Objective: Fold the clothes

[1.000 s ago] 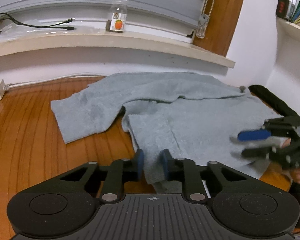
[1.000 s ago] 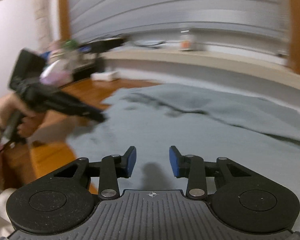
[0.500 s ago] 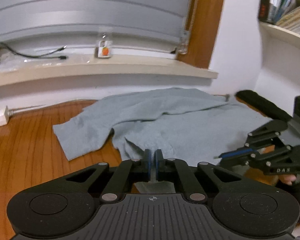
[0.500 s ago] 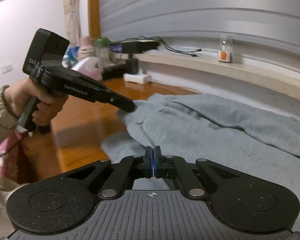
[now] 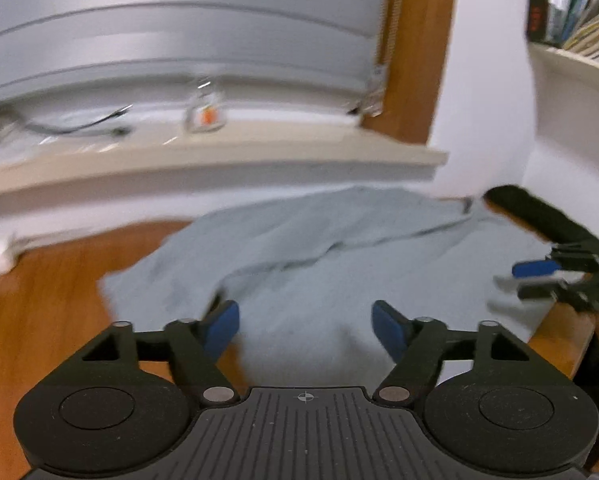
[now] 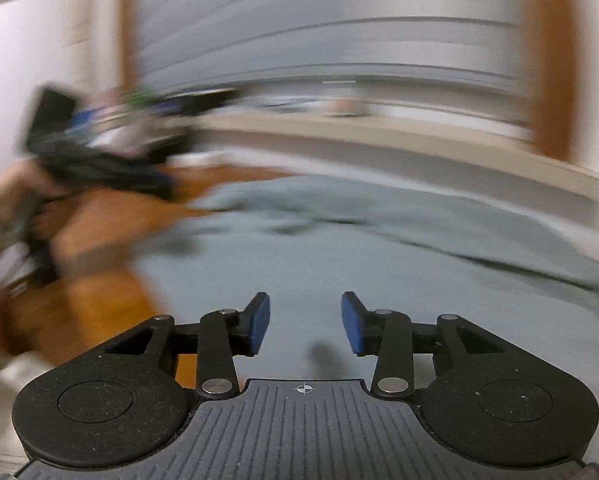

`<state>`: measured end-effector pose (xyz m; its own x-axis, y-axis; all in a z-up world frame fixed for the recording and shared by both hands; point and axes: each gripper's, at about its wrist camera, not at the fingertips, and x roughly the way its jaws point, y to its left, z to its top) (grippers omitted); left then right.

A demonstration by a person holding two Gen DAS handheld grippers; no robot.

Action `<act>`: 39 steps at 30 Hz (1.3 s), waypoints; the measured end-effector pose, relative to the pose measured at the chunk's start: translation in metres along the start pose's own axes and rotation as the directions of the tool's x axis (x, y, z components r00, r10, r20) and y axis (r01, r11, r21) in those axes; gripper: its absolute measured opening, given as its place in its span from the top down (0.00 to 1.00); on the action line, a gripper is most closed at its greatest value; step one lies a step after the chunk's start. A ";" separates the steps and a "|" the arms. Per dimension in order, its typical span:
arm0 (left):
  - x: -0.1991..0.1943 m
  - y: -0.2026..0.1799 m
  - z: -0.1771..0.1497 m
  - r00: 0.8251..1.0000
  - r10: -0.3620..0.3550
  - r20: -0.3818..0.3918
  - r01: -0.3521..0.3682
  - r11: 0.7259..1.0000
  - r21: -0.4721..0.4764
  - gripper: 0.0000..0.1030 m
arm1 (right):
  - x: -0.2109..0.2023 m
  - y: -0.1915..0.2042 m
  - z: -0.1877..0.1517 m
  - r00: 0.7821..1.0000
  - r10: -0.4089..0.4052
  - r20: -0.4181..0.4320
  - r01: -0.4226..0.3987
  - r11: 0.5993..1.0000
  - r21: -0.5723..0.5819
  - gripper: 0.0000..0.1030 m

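Note:
A grey-blue sweater [image 5: 319, 248] lies spread and rumpled on the wooden table [image 5: 39, 300]; both views are blurred by motion. My left gripper [image 5: 305, 326] hangs open just above the sweater's near edge, nothing between its blue pads. In the left wrist view the right gripper [image 5: 539, 278] shows at the far right over the sweater, its fingers apart. My right gripper [image 6: 305, 324] is open over the sweater [image 6: 379, 264], holding nothing. In the right wrist view the left gripper [image 6: 111, 172] is a dark blur at the left, held by a hand [image 6: 7, 196].
A pale window ledge [image 5: 219, 160] runs behind the table with a small jar [image 5: 203, 114] and a cable on it. A bookshelf [image 5: 571, 36] stands at the upper right. A long black object [image 5: 539, 220] lies at the table's right end.
Both grippers were shut on the sweater half a second ago and now stand open. The lifted cloth has dropped back flat, and both cameras are moving.

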<state>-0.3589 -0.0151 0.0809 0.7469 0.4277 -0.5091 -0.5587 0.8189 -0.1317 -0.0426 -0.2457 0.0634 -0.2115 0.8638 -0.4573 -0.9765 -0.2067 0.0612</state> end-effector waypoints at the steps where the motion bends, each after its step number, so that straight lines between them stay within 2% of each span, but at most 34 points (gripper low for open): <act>1: 0.010 -0.007 0.007 1.000 -0.020 0.012 0.019 1.000 0.008 0.23 | -0.007 -0.022 -0.003 0.998 -0.067 0.004 0.066 0.997 0.034 0.61; 4: 0.046 -0.028 0.019 0.998 -0.066 0.013 0.065 0.997 0.039 0.21 | -0.020 -0.090 -0.019 0.971 -0.240 -0.018 0.240 0.962 0.133 0.61; 9: 0.112 -0.065 0.033 0.991 -0.130 -0.015 0.131 0.987 0.091 0.19 | -0.032 -0.164 -0.030 0.929 -0.367 -0.046 0.366 0.893 0.261 0.61; 12: 0.152 -0.087 0.042 0.985 -0.168 -0.034 0.171 0.978 0.121 0.19 | -0.020 -0.183 -0.031 0.890 -0.451 -0.064 0.452 0.858 0.243 0.61; 15: 0.182 -0.100 0.046 0.980 -0.195 -0.051 0.200 0.970 0.136 0.19 | -0.010 -0.199 -0.027 0.875 -0.479 -0.071 0.478 0.831 0.283 0.61; 17: 0.187 -0.098 0.042 0.978 -0.200 -0.058 0.206 0.970 0.126 0.19 | -0.006 -0.205 -0.019 0.871 -0.488 -0.050 0.480 0.827 0.292 0.60; 20: 0.196 -0.095 0.037 0.976 -0.207 -0.070 0.213 0.971 0.112 0.18 | 0.002 -0.214 -0.006 0.866 -0.500 -0.021 0.482 0.822 0.303 0.54; 25: 0.194 -0.090 0.032 0.973 -0.220 -0.074 0.226 0.970 0.093 0.17 | 0.036 -0.222 0.004 0.863 -0.500 -0.064 0.499 0.829 0.251 0.48; 28: 0.191 -0.086 0.029 0.970 -0.226 -0.085 0.233 0.970 0.077 0.17 | 0.046 -0.231 -0.006 0.847 -0.520 -0.111 0.531 0.816 0.230 0.44; 31: 0.190 -0.084 0.026 0.968 -0.224 -0.112 0.231 0.971 0.057 0.17 | 0.048 -0.240 -0.019 0.866 -0.468 -0.176 0.499 0.824 0.268 0.43; 35: 0.178 -0.085 0.017 0.962 -0.241 -0.127 0.252 0.965 0.074 0.17 | 0.037 -0.228 -0.029 0.873 -0.461 -0.161 0.488 0.816 0.309 0.44; 39: 0.158 -0.086 0.005 0.966 -0.229 -0.124 0.240 0.967 0.087 0.17 | 0.024 -0.200 -0.040 0.860 -0.481 -0.172 0.511 0.803 0.307 0.44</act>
<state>-0.1906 -0.0155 0.0161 0.8040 0.1782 -0.5672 -0.3294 0.9277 -0.1755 0.1490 -0.2017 0.0050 0.2955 0.7631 -0.5747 -0.9048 0.4167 0.0880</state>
